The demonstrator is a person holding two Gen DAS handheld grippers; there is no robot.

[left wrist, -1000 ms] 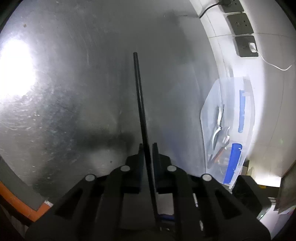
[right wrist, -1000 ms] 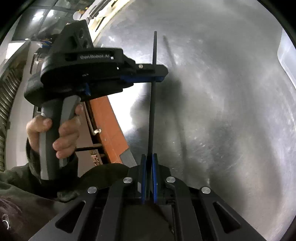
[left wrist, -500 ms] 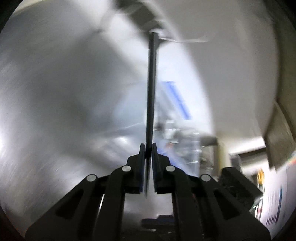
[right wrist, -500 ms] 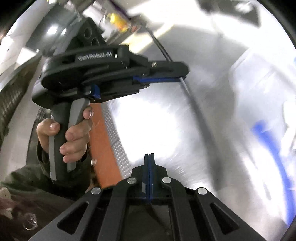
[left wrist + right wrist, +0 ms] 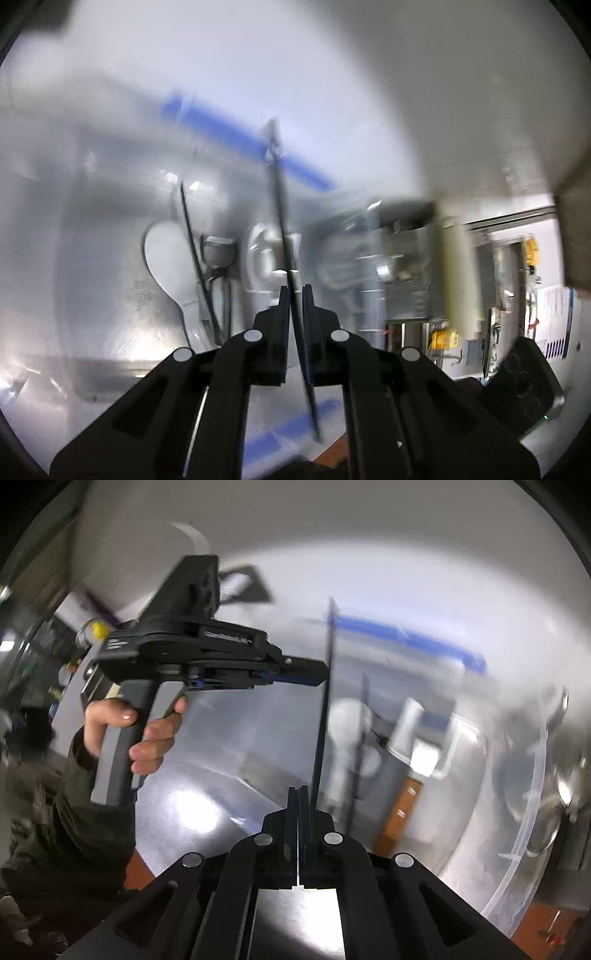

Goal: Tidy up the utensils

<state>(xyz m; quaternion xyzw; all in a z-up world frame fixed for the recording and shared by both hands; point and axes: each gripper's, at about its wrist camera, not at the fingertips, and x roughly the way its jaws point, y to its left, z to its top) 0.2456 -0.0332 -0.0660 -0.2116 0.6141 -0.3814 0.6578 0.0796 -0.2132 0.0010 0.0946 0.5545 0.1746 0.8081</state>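
Note:
My left gripper [image 5: 294,290] is shut on a thin black chopstick [image 5: 279,192] that points forward over a clear plastic bin with blue rim strips [image 5: 243,142]. Inside the bin lie a white spoon [image 5: 164,254], another black chopstick [image 5: 195,254] and metal utensils [image 5: 264,254], all blurred. In the right wrist view my right gripper [image 5: 298,792] is shut and empty. The left gripper [image 5: 295,670] appears there in a hand, holding the chopstick [image 5: 325,709] upright in front of the bin [image 5: 406,635].
The steel table top [image 5: 229,738] has an orange front edge [image 5: 400,812]. The bin's clear curved wall [image 5: 532,812] runs down the right. Shelves and clutter [image 5: 498,288] stand beyond the table end. A white wall [image 5: 406,74] is behind.
The right gripper let go of the chopstick and closed empty. The left gripper swung the chopstick from over the bare table to over the bin. Both views are motion-blurred.

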